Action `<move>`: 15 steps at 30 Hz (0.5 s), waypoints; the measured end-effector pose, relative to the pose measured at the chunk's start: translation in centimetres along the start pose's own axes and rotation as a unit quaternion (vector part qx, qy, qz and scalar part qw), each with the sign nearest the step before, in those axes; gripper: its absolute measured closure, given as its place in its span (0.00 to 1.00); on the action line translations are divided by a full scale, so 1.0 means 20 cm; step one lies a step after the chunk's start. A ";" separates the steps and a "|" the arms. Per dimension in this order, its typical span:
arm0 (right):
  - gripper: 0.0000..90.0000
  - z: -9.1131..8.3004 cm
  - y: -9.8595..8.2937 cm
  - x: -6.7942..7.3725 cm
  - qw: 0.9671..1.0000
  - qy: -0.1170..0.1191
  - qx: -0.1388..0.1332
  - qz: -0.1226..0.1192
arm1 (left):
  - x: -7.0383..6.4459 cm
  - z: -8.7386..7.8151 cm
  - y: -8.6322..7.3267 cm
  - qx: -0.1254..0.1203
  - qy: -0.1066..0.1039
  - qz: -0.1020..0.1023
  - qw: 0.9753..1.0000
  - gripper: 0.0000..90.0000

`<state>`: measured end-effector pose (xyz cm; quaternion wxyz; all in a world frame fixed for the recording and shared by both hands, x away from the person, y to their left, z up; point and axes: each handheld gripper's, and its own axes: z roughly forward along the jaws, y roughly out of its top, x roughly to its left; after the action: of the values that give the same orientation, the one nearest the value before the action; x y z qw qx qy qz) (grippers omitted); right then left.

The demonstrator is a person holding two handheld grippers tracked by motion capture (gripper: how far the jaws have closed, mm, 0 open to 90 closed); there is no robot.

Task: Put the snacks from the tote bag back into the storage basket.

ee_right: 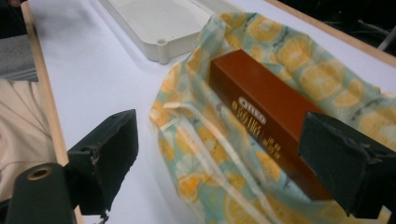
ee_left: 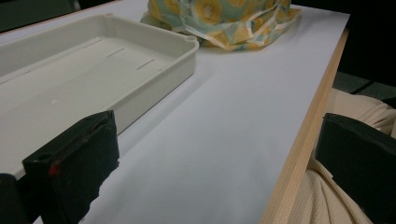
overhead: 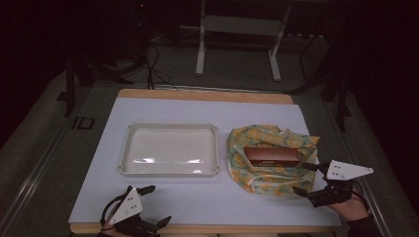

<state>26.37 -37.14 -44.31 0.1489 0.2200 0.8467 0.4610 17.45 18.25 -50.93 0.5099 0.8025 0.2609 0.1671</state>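
Box [overhead: 272,156] sits on the lemon-print bag [overhead: 247,175] on the worktop, tray [overhead: 169,170] looks empty. Right claw [overhead: 307,178] is spread apart around the box end, left claw [overhead: 154,203] apart too, nothing grabbed yet.

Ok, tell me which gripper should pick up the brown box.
Right. The right gripper is open beside the brown box on the lemon-print cloth; the left gripper sits across the table, near the white tray.

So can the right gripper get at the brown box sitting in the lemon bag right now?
Probably yes: the right gripper is open beside the brown box, which lies exposed on the lemon-print bag, with nothing between them.
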 end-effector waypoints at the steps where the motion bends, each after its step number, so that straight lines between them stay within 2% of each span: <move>1: 0.14 0.00 0.01 -0.01 1.000 0.002 0.000 -0.001 | 0.00 0.00 0.00 0.000 0.000 0.000 1.000 0.00; 10: 0.15 0.02 0.09 -0.07 1.000 0.001 -0.003 -0.021 | 0.00 0.00 0.00 -0.003 -0.002 0.000 1.000 0.00; 15: 0.15 0.03 0.13 -0.12 1.000 0.002 -0.006 -0.023 | 0.00 0.00 0.00 -0.003 0.000 -0.002 1.000 0.00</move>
<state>29.22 -36.72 -42.32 0.1594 0.1986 0.8489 0.4632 17.54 18.28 -50.98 0.5127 0.8005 0.2617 0.1666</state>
